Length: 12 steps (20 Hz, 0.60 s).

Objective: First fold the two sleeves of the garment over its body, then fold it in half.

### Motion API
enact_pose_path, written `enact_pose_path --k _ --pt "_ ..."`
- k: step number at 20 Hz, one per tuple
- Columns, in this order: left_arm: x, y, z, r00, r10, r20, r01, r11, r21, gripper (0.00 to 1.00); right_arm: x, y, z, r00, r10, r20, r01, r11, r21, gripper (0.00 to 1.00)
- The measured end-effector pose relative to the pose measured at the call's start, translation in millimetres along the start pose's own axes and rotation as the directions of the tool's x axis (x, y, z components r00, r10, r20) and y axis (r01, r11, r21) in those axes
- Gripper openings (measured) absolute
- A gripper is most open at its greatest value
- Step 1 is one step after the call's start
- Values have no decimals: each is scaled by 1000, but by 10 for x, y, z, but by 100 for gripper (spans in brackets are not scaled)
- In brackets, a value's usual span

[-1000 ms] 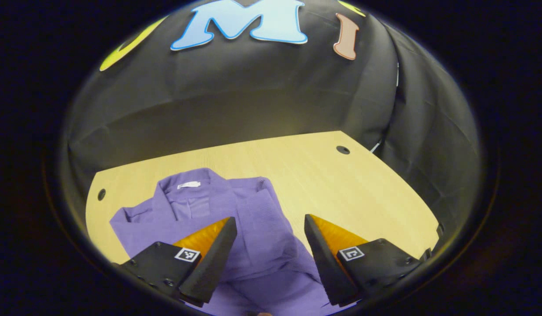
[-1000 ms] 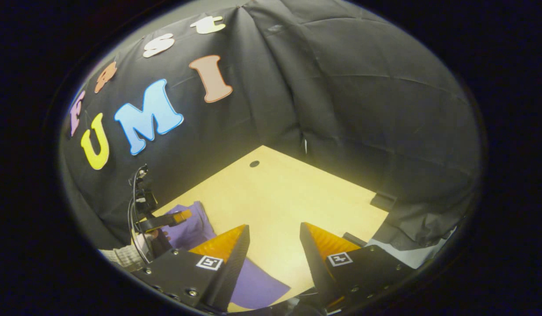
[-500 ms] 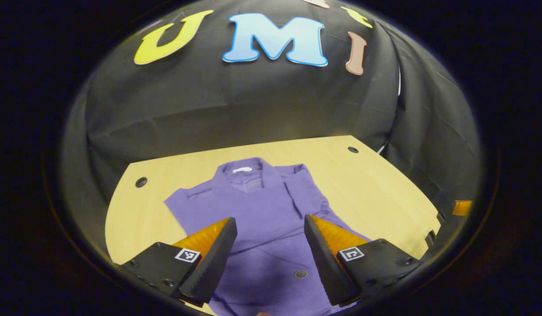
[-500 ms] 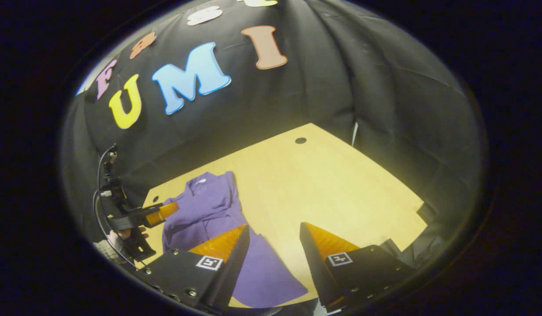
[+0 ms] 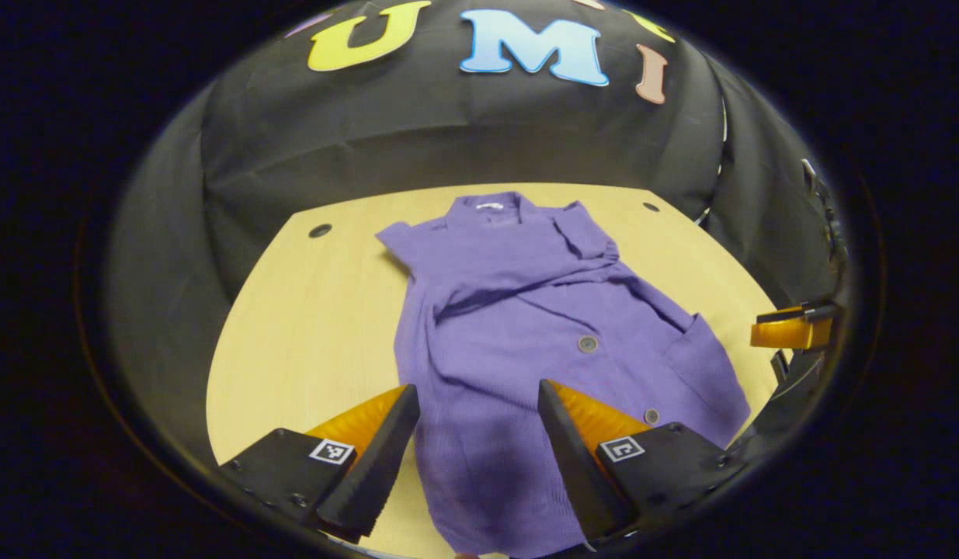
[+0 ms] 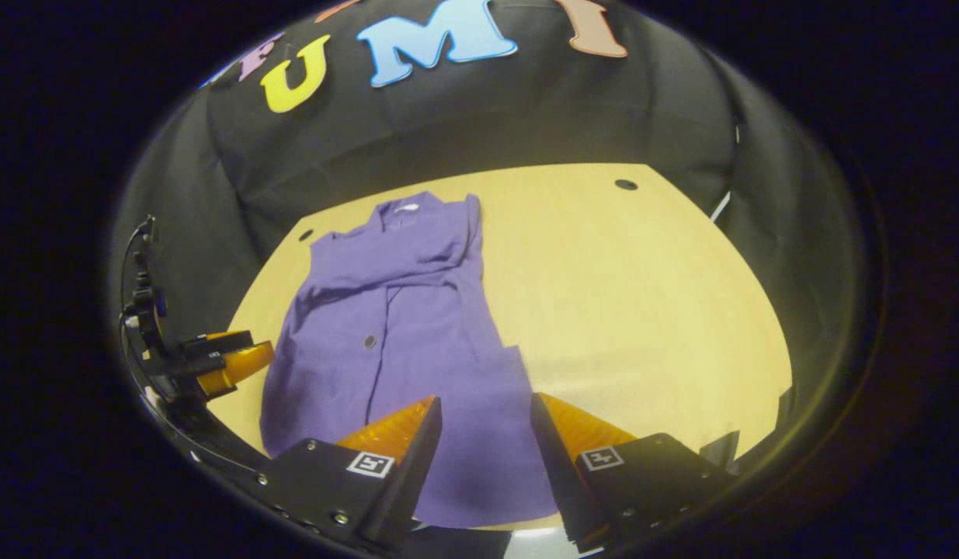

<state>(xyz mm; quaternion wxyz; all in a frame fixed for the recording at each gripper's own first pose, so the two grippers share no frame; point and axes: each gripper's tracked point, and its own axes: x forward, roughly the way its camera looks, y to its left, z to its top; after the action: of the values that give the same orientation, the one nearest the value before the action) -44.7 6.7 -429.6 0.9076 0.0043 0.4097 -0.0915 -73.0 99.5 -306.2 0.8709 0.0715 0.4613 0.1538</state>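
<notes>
Left gripper view: garment (image 5: 526,310) flat on worktop (image 5: 308,326), sleeves folded across body; left gripper (image 5: 477,458) fingers spread, empty, above hem. Right gripper view: right gripper (image 6: 485,466) fingers spread, empty, over the hem.

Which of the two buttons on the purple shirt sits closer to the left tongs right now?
The lower button, near the hem beside the left tongs. The other button sits farther up the purple shirt, mid-chest toward the collar.
</notes>
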Motion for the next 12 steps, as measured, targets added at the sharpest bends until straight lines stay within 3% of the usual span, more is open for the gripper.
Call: enact_pose_path --k 6,8,12 --pt "-217 -78 -812 991 10 -135 -16 999 -47 97 284 54 -572 981 -43 -189 27 996 -87 70" --pt "-244 -69 -1015 985 19 -173 -27 999 -44 100 299 31 -688 973 -75 -220 50 992 -116 79" --pt "-140 -31 -1214 971 38 -237 -47 998 -35 96 354 -30 -888 956 -108 -272 72 988 -140 79"
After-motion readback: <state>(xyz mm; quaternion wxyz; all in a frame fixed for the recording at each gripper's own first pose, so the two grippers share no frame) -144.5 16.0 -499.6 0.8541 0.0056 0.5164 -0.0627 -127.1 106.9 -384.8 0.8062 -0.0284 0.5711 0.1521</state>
